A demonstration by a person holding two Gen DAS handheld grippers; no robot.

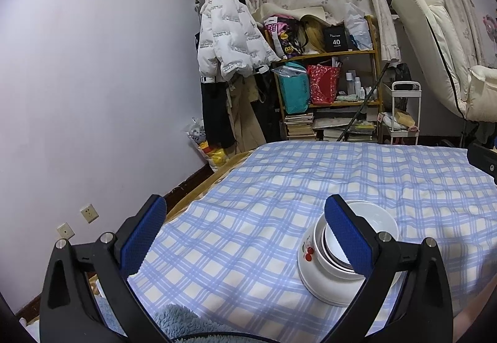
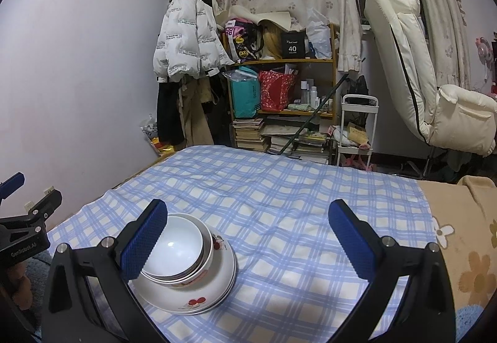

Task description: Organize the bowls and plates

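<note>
Since every dish in view sits nested in one stack (image 2: 186, 268) on the checked bedsheet (image 2: 279, 203), sorting looks done | left gripper (image 1: 245, 237): jaws apart, empty; right gripper (image 2: 248, 239): likewise | left: nothing visible

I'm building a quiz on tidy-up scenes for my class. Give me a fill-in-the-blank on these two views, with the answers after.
1. The bowls sit nested in one ____.
2. The stack rests on a checked cloth coloured white and ____.
3. The bottom plate is decorated with red ____.
4. Both the left gripper and the right gripper have their jaws ____.

Answers: stack; blue; cherries; open
</note>
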